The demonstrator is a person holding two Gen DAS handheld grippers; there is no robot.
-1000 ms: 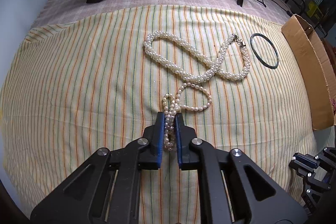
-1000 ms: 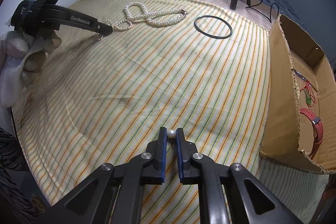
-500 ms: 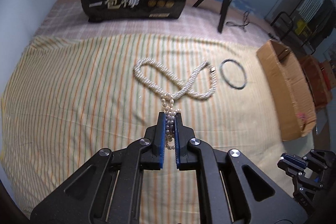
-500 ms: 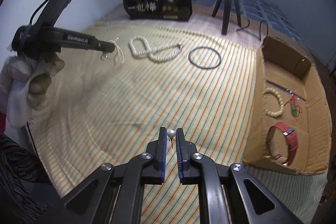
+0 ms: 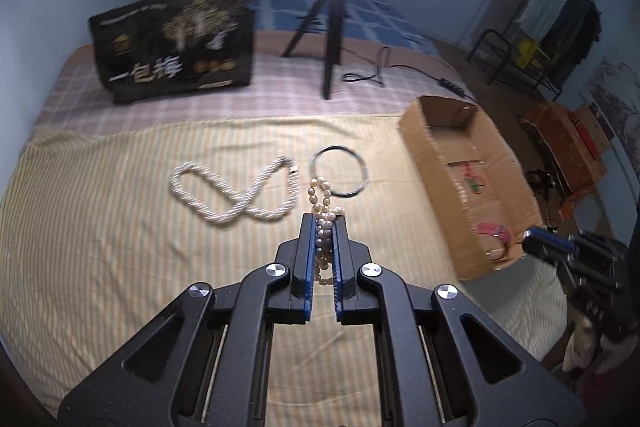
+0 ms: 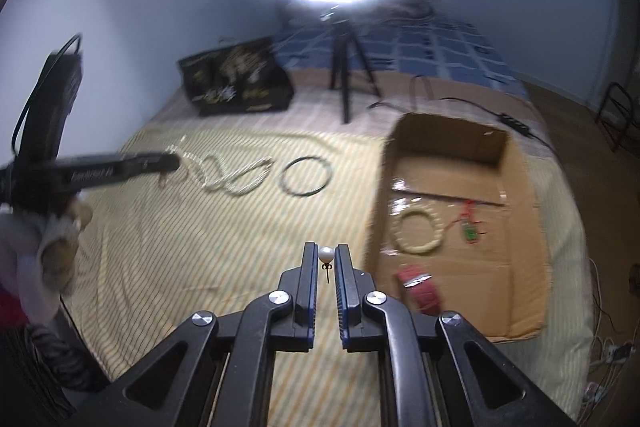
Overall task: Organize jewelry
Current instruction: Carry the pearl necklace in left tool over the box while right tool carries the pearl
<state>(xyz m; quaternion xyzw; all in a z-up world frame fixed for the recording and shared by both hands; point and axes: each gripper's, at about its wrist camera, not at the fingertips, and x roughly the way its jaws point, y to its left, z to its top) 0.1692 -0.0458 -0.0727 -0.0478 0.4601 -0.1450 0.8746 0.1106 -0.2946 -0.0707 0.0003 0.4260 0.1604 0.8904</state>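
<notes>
My left gripper (image 5: 323, 221) is shut on a small pearl bracelet (image 5: 322, 205) and holds it in the air above the striped cloth. My right gripper (image 6: 326, 251) is shut on a pearl earring (image 6: 325, 254), raised just left of the cardboard box (image 6: 448, 135). A thick pearl necklace (image 5: 236, 193) lies twisted on the cloth, with a black bangle (image 5: 338, 171) to its right. Both also show in the right wrist view: the necklace (image 6: 232, 179) and the bangle (image 6: 306, 175). The box holds a bead bracelet (image 6: 418, 231), a red-corded pendant (image 6: 468, 227) and a red strap (image 6: 418, 287).
A black printed bag (image 5: 176, 65) and a ring light's tripod (image 5: 328, 27) stand at the back of the bed. A cable (image 5: 380, 73) runs behind the box (image 5: 452, 115). The left gripper's arm (image 6: 100, 171) crosses the left of the right wrist view.
Both grippers have risen well above the cloth. The left one lifted the small bracelet clear of the bed and swung right toward the bangle. The right one moved closer to the box.
</notes>
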